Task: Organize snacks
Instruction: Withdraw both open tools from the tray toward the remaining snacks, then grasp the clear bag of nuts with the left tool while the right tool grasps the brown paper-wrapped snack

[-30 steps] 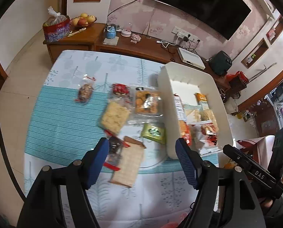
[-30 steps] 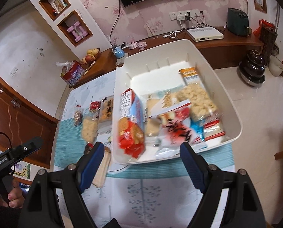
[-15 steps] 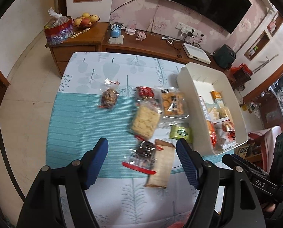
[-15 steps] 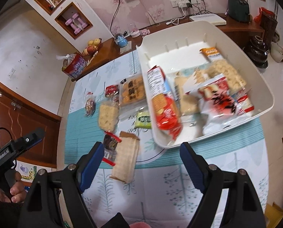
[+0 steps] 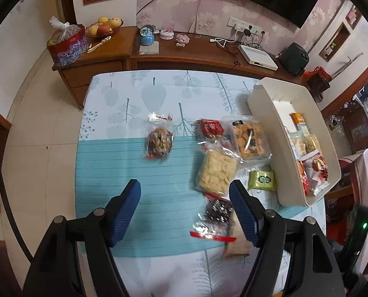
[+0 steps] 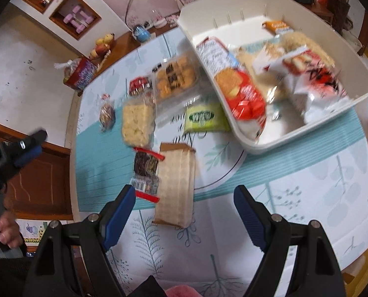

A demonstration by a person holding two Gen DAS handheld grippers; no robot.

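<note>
Grippers: we hold the left gripper [image 5: 184, 208] and the right gripper [image 6: 185, 212] above the table, both spread wide with nothing between their blue pads.
Tablecloth: we see the leaf-print cloth [image 6: 295, 198] with a teal striped band running under the snacks.
Nearest snacks: the long tan cracker pack [image 6: 175, 183] lies just ahead of our right gripper, and the dark snack in clear wrap with red ends [image 5: 215, 216] touches its left side.
Middle row: the pale cracker bag [image 5: 217, 172] sits just beyond, with the small green packet [image 5: 262, 179] to its right, beside the bin wall.
Farther row: the orange biscuit tray [image 5: 249, 139] and the red-wrapped snack [image 5: 210, 128] lie side by side; the nut cluster bag [image 5: 159, 141] lies well apart to the left.
Bin: the white bin [image 5: 265, 123] stands at the table's right — we see the red biscuit bag [image 6: 236, 84] and other packs inside.
Beyond: the wooden sideboard [image 5: 184, 54] carries the fruit bowl [image 5: 104, 26].
</note>
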